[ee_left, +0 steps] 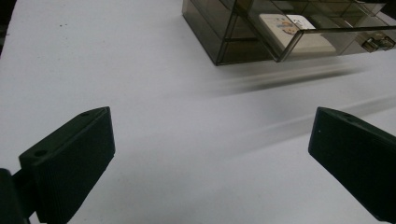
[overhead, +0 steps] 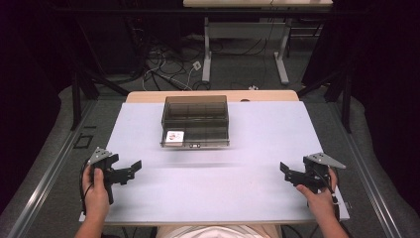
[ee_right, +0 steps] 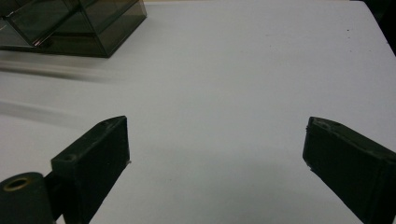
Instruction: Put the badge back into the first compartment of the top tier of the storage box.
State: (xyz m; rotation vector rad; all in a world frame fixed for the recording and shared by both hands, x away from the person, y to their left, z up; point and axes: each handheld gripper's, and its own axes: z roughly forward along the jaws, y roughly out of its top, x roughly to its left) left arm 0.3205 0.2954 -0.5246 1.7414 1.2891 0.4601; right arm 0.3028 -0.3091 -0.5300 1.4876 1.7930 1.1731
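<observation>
A smoky, see-through drawer box point(overhead: 195, 120) sits at the middle of the white counter point(overhead: 257, 188), toward its far edge, with its lower drawer point(overhead: 194, 138) pulled out toward the person. In the left end of that drawer lies a small white card point(overhead: 175, 137) with a coloured print on it (the print is too small to make out).

Both tools rest at the near corners, well apart from the box. The left gripper point(overhead: 132, 167) has its fingers spread wide with nothing between them, and the right gripper point(overhead: 286, 170) is spread and bare in the same way; each gripper view shows plain counter between its jaws.

The box lies ahead of both, far and to the right of the left gripper, far and to the left of the right one. Its long axis runs left to right, so the drawer front faces the person squarely. The card sits on the left side of the drawer, which probably puts the left gripper nearer to it; in the left gripper view the card point(ee_left: 285, 25) appears up and to the right of the fingers.
</observation>
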